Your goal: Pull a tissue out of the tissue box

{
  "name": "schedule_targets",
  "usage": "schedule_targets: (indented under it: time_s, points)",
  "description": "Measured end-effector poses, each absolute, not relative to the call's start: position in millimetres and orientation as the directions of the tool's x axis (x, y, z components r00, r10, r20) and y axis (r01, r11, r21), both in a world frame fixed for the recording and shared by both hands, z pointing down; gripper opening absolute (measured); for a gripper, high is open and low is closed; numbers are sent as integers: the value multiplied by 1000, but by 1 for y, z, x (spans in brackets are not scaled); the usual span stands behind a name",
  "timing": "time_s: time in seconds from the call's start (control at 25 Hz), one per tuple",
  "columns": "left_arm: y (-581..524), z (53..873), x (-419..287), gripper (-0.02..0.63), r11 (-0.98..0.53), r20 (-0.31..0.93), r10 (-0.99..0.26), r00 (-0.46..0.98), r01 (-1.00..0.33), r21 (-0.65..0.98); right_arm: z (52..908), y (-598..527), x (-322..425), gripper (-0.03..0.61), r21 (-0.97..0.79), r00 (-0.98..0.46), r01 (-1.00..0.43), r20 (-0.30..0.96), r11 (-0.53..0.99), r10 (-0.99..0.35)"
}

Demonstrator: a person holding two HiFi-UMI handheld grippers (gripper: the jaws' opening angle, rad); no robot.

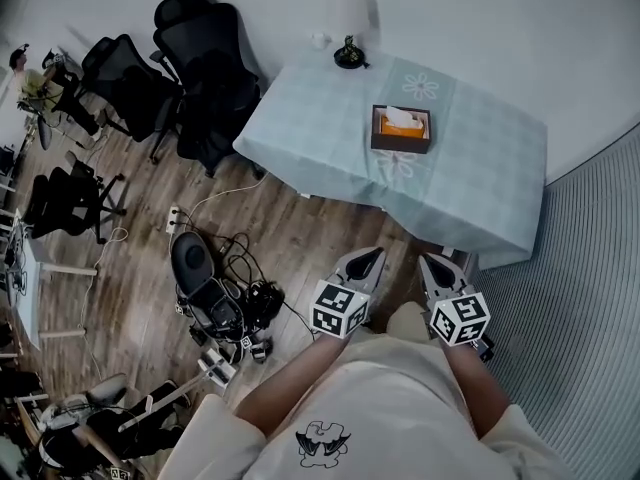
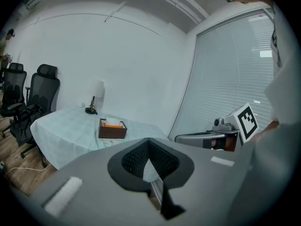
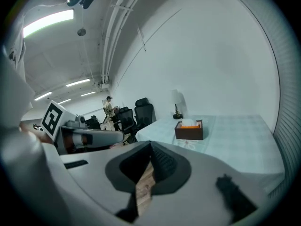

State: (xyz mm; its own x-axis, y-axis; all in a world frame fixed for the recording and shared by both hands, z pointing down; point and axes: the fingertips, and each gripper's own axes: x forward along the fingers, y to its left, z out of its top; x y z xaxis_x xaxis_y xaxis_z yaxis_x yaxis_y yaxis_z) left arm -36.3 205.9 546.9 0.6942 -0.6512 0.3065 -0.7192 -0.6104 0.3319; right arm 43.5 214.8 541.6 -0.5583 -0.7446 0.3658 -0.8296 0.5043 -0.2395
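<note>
The left gripper [image 1: 371, 256] is clenched: in its own view the jaws meet at the tips and nothing is between them. The right gripper [image 1: 431, 261] is clenched and empty too. Both are held side by side close to the person's body, off the near edge of the table [image 1: 480, 183] towards its right corner, and point at the table.

The tissue box [image 1: 401, 130], a brown holder with an orange carton inside, sits about the middle of the tabletop, well apart from both grippers. A white tissue [image 1: 403, 118] stands up out of its top. A lamp [image 1: 349, 28] and a small white cup [image 1: 320, 40] stand at the far left corner, clear of the box.

The likeliest fault, I judge, is arriving with the jaws closed. Shut tips would poke the tissue down into the carton, not take it, so one gripper has to open before it comes down over the tuft.

Next is the box itself. It looks light and nothing holds it, so a pull on the tissue could lift or drag it along, or ruck up the checked cloth under it. The other gripper steadying the holder's wall would probably prevent that.

A pinch on only the tissue's edge may tear off a scrap. A pinch too deep may catch the carton's rim.

On the floor to the left lie tangled cables [image 1: 235, 263] and gear, beside office chairs [image 1: 205, 78]. A step that way risks a snag.
</note>
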Motion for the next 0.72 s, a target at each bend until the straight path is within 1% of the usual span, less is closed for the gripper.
schedule_targets:
  time_s: [0.32, 0.56, 0.72]
  points:
    - [155, 551, -47, 5, -578, 308, -676, 669, -741, 340, 546, 163, 34, 9, -246, -578, -816, 370, 524, -727]
    - [89, 564, -25, 5, -565, 339, -674, 656, -754, 336, 564, 90, 55, 9, -268, -589, -808, 369, 524, -719]
    - [26, 555, 1, 5, -565, 346, -676, 650, -759, 323, 562, 26, 81, 9, -282, -592, -806, 364, 521, -719]
